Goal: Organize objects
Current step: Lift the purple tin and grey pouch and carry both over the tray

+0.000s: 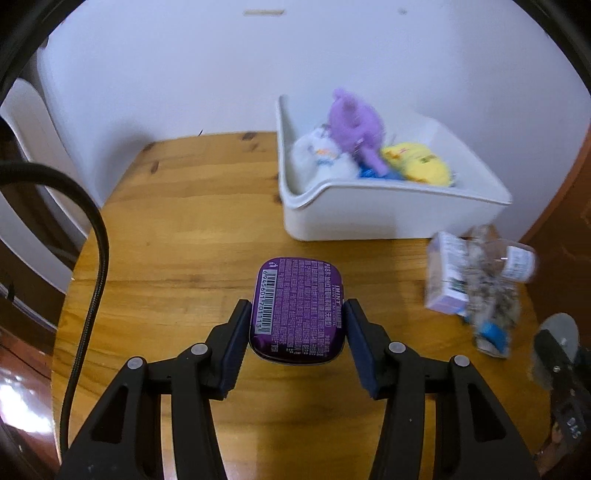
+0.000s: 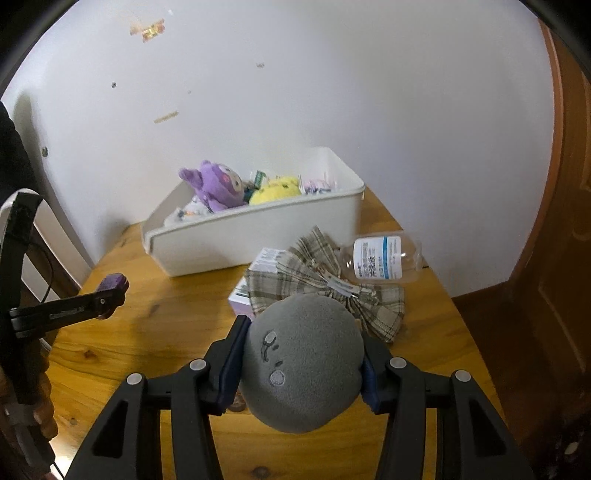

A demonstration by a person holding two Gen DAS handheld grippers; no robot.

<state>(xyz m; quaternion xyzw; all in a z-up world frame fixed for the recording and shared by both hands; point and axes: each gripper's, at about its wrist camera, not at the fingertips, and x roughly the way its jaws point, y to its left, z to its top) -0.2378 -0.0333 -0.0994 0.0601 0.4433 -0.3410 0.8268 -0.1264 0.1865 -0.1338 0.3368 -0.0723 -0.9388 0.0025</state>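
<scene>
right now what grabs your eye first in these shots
Each claw is full: the left claw clamps a purple mint tin, the right claw squeezes a grey plush ball. Behind, against the wall, a white bin holds a purple plush and a yellow plush.

Shows a knotty wooden table [image 1: 177, 236] meeting at its far edge a white wall [image 1: 184, 74] flecked with scraps of tape [image 2: 147, 31], with a black cable [image 1: 104, 258] arching over its left edge, a white curved piece of furniture [image 1: 22, 110] beyond that edge, and a brown wooden door [image 2: 554, 295] past its right edge.
</scene>
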